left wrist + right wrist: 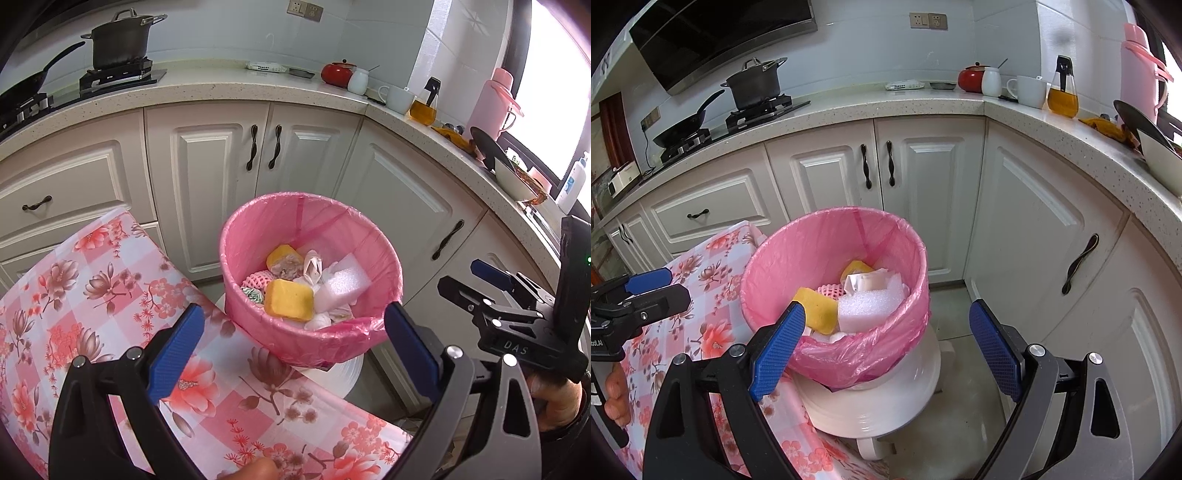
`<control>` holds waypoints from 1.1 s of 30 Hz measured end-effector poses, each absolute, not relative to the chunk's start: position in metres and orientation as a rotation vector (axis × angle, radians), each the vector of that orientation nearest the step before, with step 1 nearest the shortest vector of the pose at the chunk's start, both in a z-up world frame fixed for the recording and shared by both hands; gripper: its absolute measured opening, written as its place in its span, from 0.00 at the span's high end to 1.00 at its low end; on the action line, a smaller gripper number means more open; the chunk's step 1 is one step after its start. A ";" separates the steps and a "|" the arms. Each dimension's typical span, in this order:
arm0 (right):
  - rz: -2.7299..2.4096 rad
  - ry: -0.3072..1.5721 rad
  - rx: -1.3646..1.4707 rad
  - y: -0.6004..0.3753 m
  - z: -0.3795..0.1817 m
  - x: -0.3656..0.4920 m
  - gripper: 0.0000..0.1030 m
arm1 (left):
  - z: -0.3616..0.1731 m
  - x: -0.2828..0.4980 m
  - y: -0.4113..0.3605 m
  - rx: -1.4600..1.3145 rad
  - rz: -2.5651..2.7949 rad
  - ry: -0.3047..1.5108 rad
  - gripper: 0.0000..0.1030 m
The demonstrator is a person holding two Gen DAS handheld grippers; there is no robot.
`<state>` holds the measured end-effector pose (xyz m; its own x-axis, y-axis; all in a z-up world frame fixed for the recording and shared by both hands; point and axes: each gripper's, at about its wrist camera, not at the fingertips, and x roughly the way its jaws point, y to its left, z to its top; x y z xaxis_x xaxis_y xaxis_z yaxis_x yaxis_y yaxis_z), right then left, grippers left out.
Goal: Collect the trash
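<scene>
Both tools [295, 347] [886, 347] gape empty over the pink-lined bin [236, 258] beside the floral table [92, 295].

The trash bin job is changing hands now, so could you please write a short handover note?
Left gripper: open, empty.
Right gripper: open, empty.
Pink-lined trash bin stands on a white stool beside the floral-cloth table.
Done: two yellow sponges, white foam and paper scraps are in the bin.
Left: no loose trash shows on the visible cloth; check elsewhere.
</scene>
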<state>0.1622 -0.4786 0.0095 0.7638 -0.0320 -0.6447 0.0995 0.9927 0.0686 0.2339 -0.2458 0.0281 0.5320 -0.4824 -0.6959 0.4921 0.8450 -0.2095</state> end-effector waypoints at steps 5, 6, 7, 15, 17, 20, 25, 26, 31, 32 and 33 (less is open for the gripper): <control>-0.067 0.696 0.096 -0.477 0.010 0.164 0.18 | 0.028 0.234 -0.246 0.012 -0.582 0.826 0.08; -0.067 0.695 0.095 -0.477 0.010 0.163 0.18 | 0.029 0.234 -0.246 0.014 -0.580 0.825 0.08; -0.065 0.694 0.094 -0.476 0.011 0.164 0.18 | 0.029 0.234 -0.246 0.014 -0.579 0.826 0.08; -0.063 0.693 0.091 -0.475 0.011 0.164 0.18 | 0.029 0.234 -0.246 0.013 -0.578 0.825 0.08; -0.065 0.695 0.091 -0.475 0.011 0.164 0.18 | 0.029 0.234 -0.246 0.014 -0.577 0.825 0.08; -0.064 0.695 0.089 -0.475 0.011 0.164 0.18 | 0.029 0.234 -0.246 0.014 -0.577 0.824 0.08; -0.064 0.697 0.092 -0.475 0.011 0.164 0.18 | 0.029 0.234 -0.245 0.013 -0.578 0.824 0.08; -0.063 0.697 0.092 -0.475 0.011 0.164 0.18 | 0.029 0.235 -0.245 0.014 -0.578 0.824 0.08; -0.061 0.694 0.090 -0.475 0.011 0.165 0.18 | 0.029 0.235 -0.245 0.012 -0.574 0.826 0.08; -0.061 0.695 0.090 -0.475 0.010 0.165 0.18 | 0.029 0.234 -0.244 0.012 -0.574 0.826 0.08; -0.061 0.695 0.091 -0.475 0.010 0.165 0.18 | 0.028 0.234 -0.244 0.012 -0.574 0.826 0.08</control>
<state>0.1647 -0.4746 0.0104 0.7665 -0.0258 -0.6418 0.0862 0.9943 0.0630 0.2342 -0.2444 0.0282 0.5350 -0.4774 -0.6970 0.4868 0.8485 -0.2074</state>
